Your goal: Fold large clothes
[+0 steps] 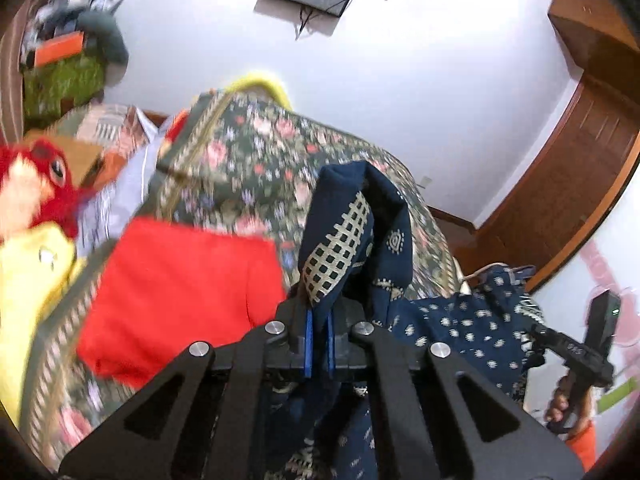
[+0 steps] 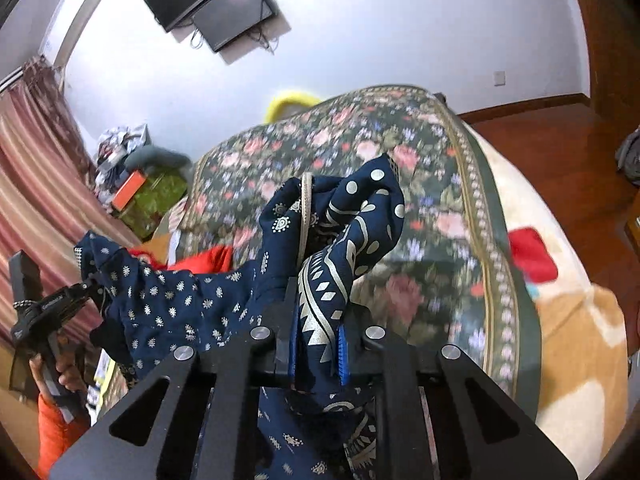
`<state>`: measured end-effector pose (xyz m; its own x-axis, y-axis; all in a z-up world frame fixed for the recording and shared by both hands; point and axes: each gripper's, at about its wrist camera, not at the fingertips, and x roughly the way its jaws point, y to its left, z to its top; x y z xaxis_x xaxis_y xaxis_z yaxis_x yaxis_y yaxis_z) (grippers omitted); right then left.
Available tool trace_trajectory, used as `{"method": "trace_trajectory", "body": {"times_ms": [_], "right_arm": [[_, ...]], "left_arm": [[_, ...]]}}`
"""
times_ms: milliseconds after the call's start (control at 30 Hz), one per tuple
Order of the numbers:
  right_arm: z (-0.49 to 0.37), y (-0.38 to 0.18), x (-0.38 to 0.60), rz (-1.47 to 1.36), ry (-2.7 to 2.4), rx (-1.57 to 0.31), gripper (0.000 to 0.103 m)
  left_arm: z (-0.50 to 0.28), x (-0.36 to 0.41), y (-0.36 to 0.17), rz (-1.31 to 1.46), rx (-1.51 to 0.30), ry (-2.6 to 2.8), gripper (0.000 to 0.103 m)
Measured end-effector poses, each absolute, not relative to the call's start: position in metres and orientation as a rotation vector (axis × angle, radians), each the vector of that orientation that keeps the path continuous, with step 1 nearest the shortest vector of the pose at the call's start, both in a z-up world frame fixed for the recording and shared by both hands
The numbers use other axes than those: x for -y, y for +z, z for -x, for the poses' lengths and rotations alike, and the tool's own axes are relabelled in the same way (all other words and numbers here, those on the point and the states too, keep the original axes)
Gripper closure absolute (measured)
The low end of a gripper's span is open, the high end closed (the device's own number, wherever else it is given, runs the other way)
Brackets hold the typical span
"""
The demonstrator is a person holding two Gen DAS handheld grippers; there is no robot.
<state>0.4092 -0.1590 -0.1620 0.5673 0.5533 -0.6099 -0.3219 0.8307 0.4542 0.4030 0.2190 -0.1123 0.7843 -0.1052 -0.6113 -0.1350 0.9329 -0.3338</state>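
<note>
The navy printed garment [image 1: 472,328] is hanging bunched between my two hand-held grippers, lifted above the floral bed [image 2: 420,184], its cream-patterned borders folding over at each pinched end.

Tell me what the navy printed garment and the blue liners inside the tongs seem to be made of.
The navy printed garment looks like thin woven cloth, perhaps cotton or rayon: it bunches in soft folds, and its cream print lies flat and matte. The blue liners look like ribbed rubber or soft plastic, judging by the fine ridges on their edge. Both the right tongs and the left tongs are clamped on the garment.
</note>
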Motion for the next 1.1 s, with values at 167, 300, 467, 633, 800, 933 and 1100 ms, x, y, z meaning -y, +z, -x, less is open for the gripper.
{"method": "trace_trajectory", "body": {"times_ms": [167, 300, 467, 633, 800, 933, 1100], "right_arm": [[-0.453, -0.184, 0.160, -0.300, 0.425, -0.829, 0.090], [-0.480, -0.220, 0.162, -0.249, 0.358, -0.888, 0.090], [-0.494, -0.258, 0.172, -0.214, 0.301, -0.944, 0.087], [-0.494, -0.269, 0.181, -0.184, 0.220, -0.948, 0.067], [-0.486, -0.255, 0.186, -0.142, 0.184, -0.968, 0.062], [-0.468, -0.233, 0.185, -0.090, 0.198, -0.954, 0.056], [-0.430, -0.188, 0.183, -0.048, 0.233, -0.877, 0.047]], "left_arm": [[-0.460, -0.225, -0.141, 0.363, -0.740, 0.049, 0.101], [-0.497, -0.234, -0.182, 0.349, -0.814, 0.117, 0.101], [-0.520, -0.249, -0.222, 0.349, -0.879, 0.176, 0.100], [-0.522, -0.250, -0.249, 0.307, -0.923, 0.197, 0.095], [-0.509, -0.243, -0.242, 0.248, -0.927, 0.188, 0.095], [-0.492, -0.238, -0.225, 0.219, -0.944, 0.174, 0.094], [-0.457, -0.220, -0.188, 0.140, -0.923, 0.143, 0.094]]}}
